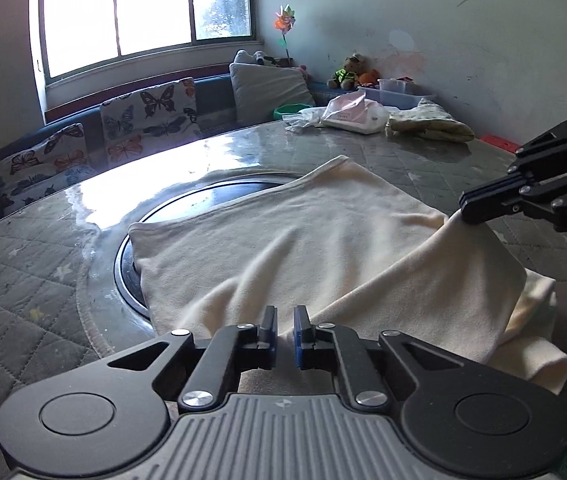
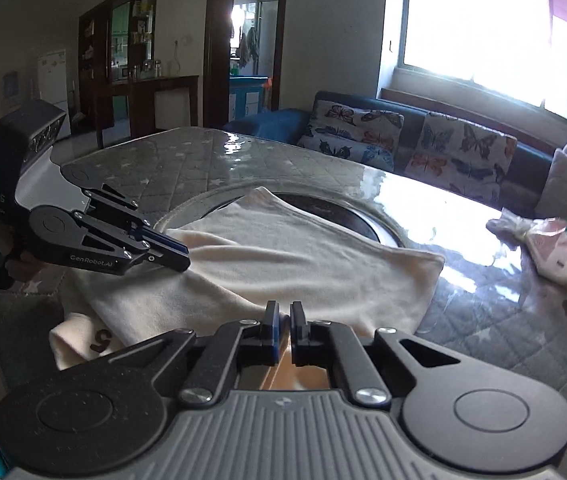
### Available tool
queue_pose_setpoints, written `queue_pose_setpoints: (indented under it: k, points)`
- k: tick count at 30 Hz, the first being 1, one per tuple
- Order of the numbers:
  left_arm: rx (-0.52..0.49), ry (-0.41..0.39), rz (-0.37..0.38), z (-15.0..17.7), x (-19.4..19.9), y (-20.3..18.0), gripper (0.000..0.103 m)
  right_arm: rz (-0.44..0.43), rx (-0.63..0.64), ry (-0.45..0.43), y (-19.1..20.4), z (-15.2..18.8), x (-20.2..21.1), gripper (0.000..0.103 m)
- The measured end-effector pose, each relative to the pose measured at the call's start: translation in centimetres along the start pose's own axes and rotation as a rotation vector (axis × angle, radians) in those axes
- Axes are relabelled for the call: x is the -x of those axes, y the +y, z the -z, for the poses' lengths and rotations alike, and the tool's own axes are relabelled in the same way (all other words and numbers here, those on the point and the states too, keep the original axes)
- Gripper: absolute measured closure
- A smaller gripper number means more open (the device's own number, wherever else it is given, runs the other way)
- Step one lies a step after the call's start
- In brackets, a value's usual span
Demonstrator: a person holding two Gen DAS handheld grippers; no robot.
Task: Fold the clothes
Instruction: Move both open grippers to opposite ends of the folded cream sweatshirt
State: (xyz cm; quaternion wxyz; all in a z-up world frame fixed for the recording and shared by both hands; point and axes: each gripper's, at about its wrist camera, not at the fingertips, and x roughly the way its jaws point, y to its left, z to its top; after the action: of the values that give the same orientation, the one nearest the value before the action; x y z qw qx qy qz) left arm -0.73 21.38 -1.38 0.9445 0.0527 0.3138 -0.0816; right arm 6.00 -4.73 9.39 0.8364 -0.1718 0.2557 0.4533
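Cream garment [image 1: 295, 240]; butterfly-print cushions [image 1: 149, 116].

Both wrist views low, close over the table [image 1: 35, 280], sharing the cream garment [image 1: 283, 232]

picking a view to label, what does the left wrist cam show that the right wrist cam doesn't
Only the left wrist view: the teddy bear, pinwheel and a yellow-green cloth. Only the right wrist view: the doorway, fridge and a dark 6-like mark on the garment. Both: the cream garment on the table, left tongs and right tongs each shut on it.
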Motion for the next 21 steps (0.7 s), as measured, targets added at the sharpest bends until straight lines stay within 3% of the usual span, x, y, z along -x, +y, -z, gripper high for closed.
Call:
queue_pose_setpoints:
  k: [7,13,17,21]
  points:
    - [0.034,-0.011,-0.029,-0.2,0.6,0.1,0.083,0.061,-0.03,0.06,-0.9,1.8,-1.7,0.086]
    - [0.013,-0.043,0.023,-0.4,2.3,-1.8,0.083,-0.026,0.003,0.011,0.6,0.9,-0.3,0.08]
    - [-0.02,-0.013,0.037,0.7,2.4,-3.1,0.074,-0.092,0.014,0.039,1.6,1.5,-0.7,0.069]
    - [-0.035,0.015,0.022,1.9,2.5,-3.4,0.066,-0.115,0.052,0.093,2.7,3.0,-1.0,0.066]
